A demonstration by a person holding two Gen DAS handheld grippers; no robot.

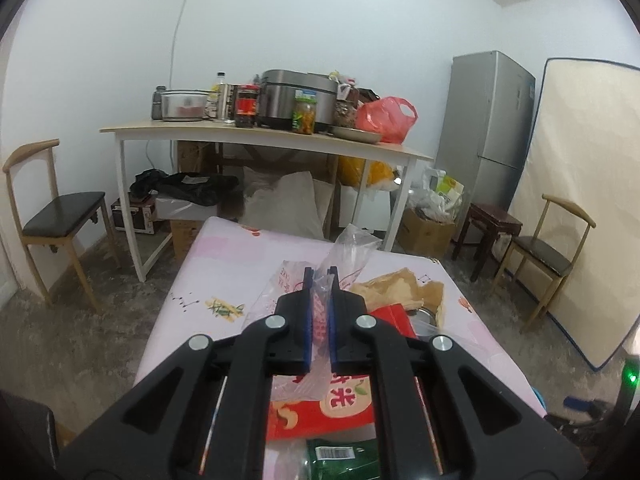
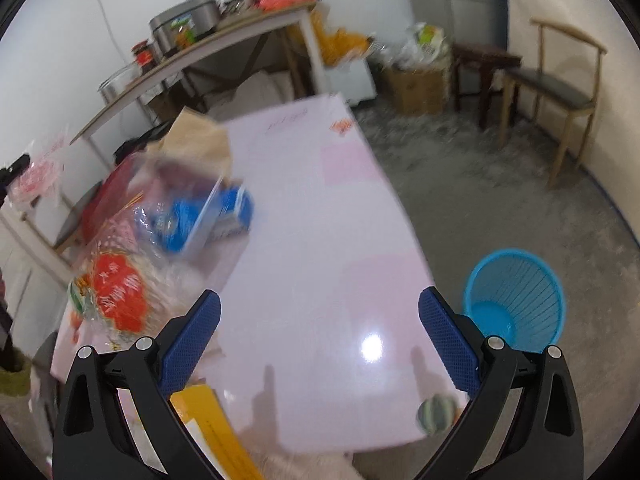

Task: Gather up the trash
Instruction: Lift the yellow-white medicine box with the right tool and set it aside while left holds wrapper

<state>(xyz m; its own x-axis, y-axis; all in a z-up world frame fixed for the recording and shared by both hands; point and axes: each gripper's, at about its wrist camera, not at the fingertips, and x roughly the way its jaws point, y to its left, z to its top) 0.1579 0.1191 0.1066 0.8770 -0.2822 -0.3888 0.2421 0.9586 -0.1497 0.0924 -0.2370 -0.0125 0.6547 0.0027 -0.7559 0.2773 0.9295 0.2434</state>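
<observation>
Clamped in the left gripper (image 1: pixel 320 276), a crinkled clear plastic bag with red print (image 1: pixel 344 248) hangs above the pink glossy table (image 1: pixel 224 256). Only the right wrist view shows the right gripper (image 2: pixel 319 312) spread wide and empty, beside a round blue plastic wastebasket (image 2: pixel 516 300) on the floor.

Pink table, blue bin, mixed wrappers

You have blue pads (image 2: pixel 192 344) on black grippers, a clear plastic bag (image 1: pixel 320 312) with red print, a pale pink tablecloth (image 2: pixel 320 240) with small cartoon prints, a ribbed bright blue basket (image 2: pixel 516 300), a red packet (image 2: pixel 116 292), a blue wrapper (image 2: pixel 236 208) and a green packet (image 1: pixel 340 456).
</observation>
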